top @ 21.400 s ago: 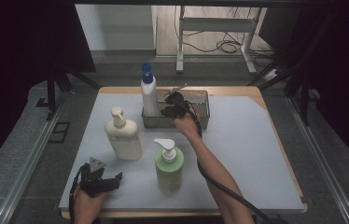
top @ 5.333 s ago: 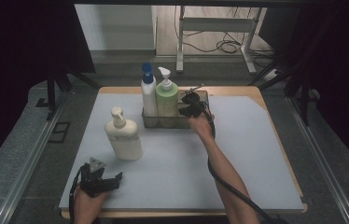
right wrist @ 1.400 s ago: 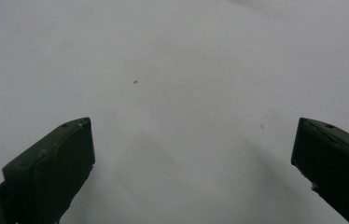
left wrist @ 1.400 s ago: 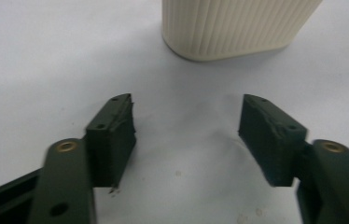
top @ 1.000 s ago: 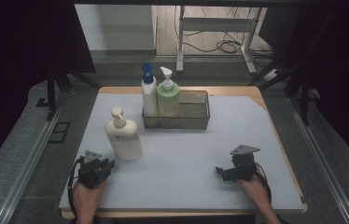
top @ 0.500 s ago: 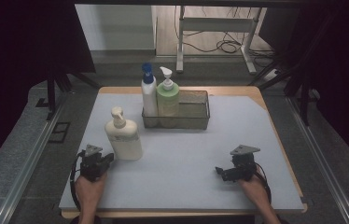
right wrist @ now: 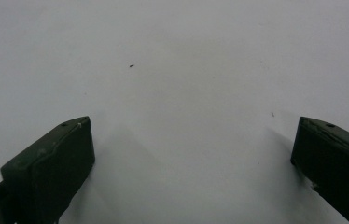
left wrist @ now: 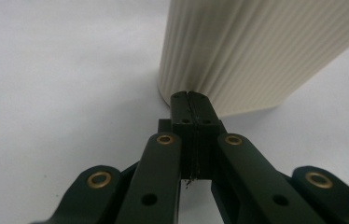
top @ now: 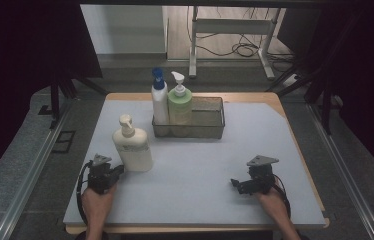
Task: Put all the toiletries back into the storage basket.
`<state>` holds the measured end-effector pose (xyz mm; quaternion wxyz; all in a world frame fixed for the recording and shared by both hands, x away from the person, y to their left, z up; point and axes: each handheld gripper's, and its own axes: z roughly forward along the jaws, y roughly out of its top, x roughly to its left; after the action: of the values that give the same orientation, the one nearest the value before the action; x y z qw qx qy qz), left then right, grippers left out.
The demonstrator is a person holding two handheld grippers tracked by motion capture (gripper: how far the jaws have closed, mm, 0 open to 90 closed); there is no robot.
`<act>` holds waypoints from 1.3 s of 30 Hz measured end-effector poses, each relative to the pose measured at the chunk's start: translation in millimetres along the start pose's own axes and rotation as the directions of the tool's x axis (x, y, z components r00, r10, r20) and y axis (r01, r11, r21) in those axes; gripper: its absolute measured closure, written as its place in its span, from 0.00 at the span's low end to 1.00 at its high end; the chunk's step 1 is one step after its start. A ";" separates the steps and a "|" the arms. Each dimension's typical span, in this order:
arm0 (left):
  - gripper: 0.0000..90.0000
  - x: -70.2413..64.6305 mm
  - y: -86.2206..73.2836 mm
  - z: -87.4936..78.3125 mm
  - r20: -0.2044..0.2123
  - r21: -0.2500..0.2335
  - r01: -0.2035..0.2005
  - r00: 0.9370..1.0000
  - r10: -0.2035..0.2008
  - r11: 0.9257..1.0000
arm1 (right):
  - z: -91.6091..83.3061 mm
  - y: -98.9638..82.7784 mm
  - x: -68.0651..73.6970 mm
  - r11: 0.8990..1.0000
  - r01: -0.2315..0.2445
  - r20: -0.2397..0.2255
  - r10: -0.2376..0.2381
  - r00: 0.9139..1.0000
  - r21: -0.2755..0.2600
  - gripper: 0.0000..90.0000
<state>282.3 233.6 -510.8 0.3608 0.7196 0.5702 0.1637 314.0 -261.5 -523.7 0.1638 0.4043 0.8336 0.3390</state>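
My left gripper (top: 117,171) lay low on the table (top: 200,190), jaws pressed together and empty, tips just short of the cream pump bottle (left wrist: 261,51). My right gripper (top: 236,184) rested well apart, jaws spread wide. Three bottles stood: one cream, two in the wire basket (top: 210,125).

A dim room around a lit table

The table (top: 295,150) has a pale grey top with a wooden rim showing along its far edge and right edge. Grey carpet floor (top: 20,170) lies on either side, crossed by metal rails (top: 35,165) running alongside the table. Past the far edge stand the white legs of a metal frame (top: 235,30) on a wooden floor, with dark cables (top: 242,49) looped beneath. Black curtains (top: 25,45) darken both sides.
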 end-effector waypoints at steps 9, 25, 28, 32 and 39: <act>0.99 -8.3 -0.6 -0.5 0.023 0.008 -0.017 1.000 0.016 1.000 | 0.0 0.0 0.0 1.000 -0.001 0.000 0.001 1.000 0.000 0.00; 0.99 4.6 8.8 9.6 0.000 -0.022 0.002 1.000 -0.002 1.000 | 0.0 0.0 0.1 1.000 -0.001 0.000 0.001 1.000 0.000 0.00; 0.99 5.6 13.2 14.1 -0.002 -0.024 -0.001 1.000 0.001 1.000 | 0.1 0.0 0.1 1.000 -0.001 0.000 0.001 1.000 0.000 0.00; 0.99 6.6 15.8 18.7 0.027 -0.029 -0.009 1.000 0.010 1.000 | 0.0 -0.1 0.1 1.000 -0.001 0.000 0.001 1.000 -0.001 0.00; 0.99 17.6 23.2 19.4 0.006 -0.043 0.010 1.000 -0.010 0.999 | 0.0 -0.1 0.1 1.000 -0.001 0.000 0.001 1.000 -0.001 0.00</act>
<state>316.4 241.6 -510.9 0.3788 0.7093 0.5691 0.1720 313.9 -261.5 -523.7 0.1635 0.4047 0.8332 0.3394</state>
